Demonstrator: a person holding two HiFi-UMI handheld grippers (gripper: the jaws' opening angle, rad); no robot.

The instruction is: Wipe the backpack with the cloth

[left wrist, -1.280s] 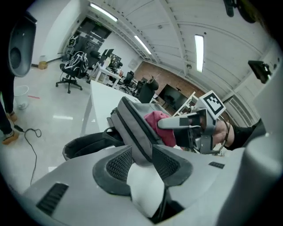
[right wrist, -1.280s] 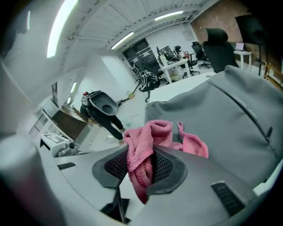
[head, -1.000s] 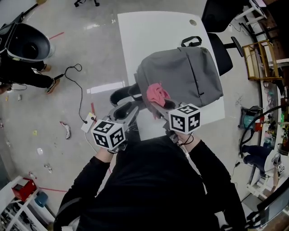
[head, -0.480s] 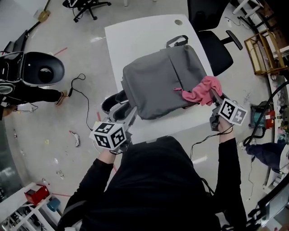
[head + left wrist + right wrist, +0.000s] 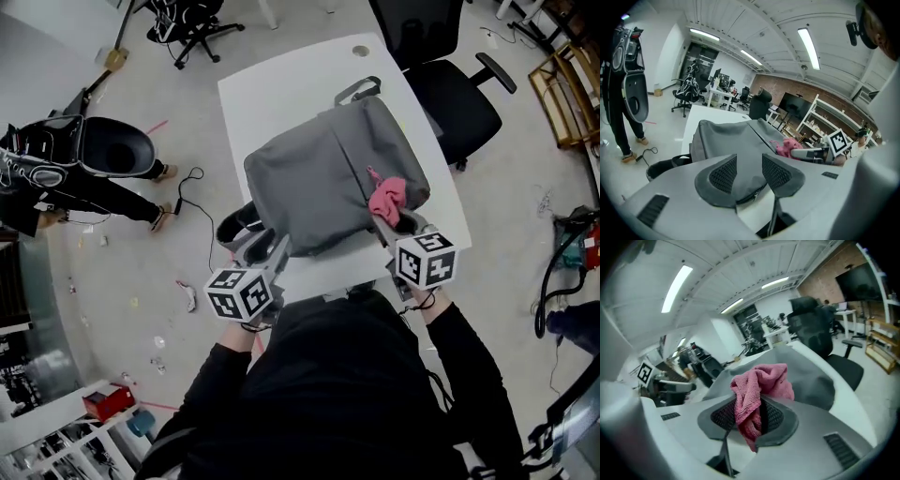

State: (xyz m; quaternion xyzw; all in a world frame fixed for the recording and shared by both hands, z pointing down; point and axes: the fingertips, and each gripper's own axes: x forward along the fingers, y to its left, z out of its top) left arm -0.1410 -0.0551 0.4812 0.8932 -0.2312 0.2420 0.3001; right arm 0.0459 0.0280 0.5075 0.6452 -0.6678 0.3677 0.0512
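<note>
A grey backpack (image 5: 323, 183) lies flat on the white table (image 5: 281, 84), handle toward the far end. My right gripper (image 5: 386, 218) is shut on a pink cloth (image 5: 387, 195) over the backpack's near right part. In the right gripper view the cloth (image 5: 759, 385) bunches up out of the gripper (image 5: 747, 416), with the backpack (image 5: 808, 376) behind it. My left gripper (image 5: 274, 246) is at the backpack's near left corner. Its jaws stand apart (image 5: 749, 171), and the backpack (image 5: 731, 140) shows through the gap without the pads visibly pressing it.
A black office chair (image 5: 441, 75) stands at the table's far right. A black bin (image 5: 234, 225) sits by the table's near left edge. A person in black (image 5: 66, 183) with a black tub (image 5: 117, 145) is at the left. A cable (image 5: 192, 178) lies on the floor.
My right gripper carried the cloth from the backpack's near middle out to its right edge, then back onto the near right part. The left gripper shifted toward the backpack's near left corner.
</note>
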